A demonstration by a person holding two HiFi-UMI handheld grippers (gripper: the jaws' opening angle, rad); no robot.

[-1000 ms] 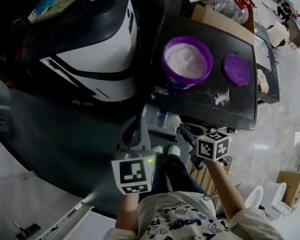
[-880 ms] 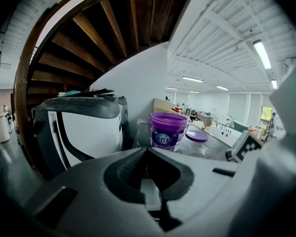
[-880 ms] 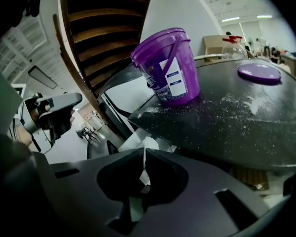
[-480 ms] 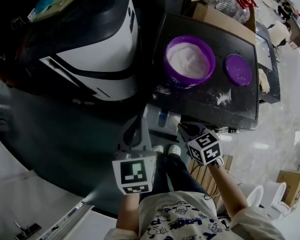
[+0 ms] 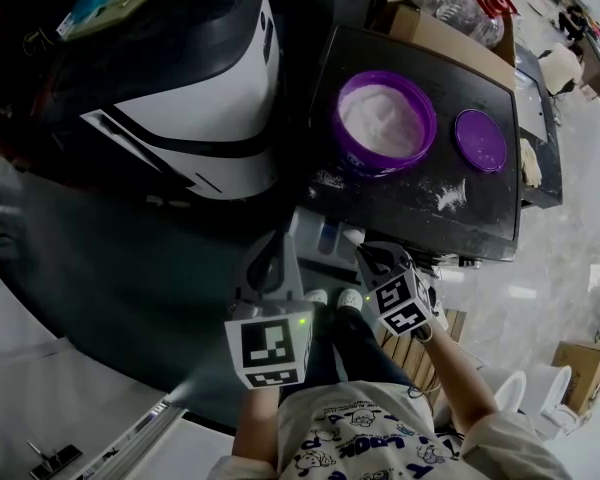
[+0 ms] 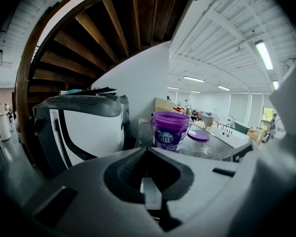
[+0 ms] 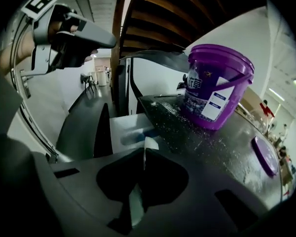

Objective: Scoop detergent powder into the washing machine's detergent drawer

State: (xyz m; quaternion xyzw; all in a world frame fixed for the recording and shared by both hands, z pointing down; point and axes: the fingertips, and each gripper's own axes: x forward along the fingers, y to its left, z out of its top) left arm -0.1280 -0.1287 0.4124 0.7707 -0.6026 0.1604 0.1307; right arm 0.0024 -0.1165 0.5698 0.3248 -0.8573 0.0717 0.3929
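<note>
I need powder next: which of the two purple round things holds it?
The deep purple tub, open with white powder inside; the other is the flat lid lying beside it.

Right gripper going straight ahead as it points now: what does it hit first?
Probably the open detergent drawer, just beyond the right gripper and the thin white piece it pinches; depth is unclear.

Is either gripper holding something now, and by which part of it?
The right gripper pinches a thin white piece at its jaw tips; which part, I cannot tell. The left gripper is shut on nothing.
</note>
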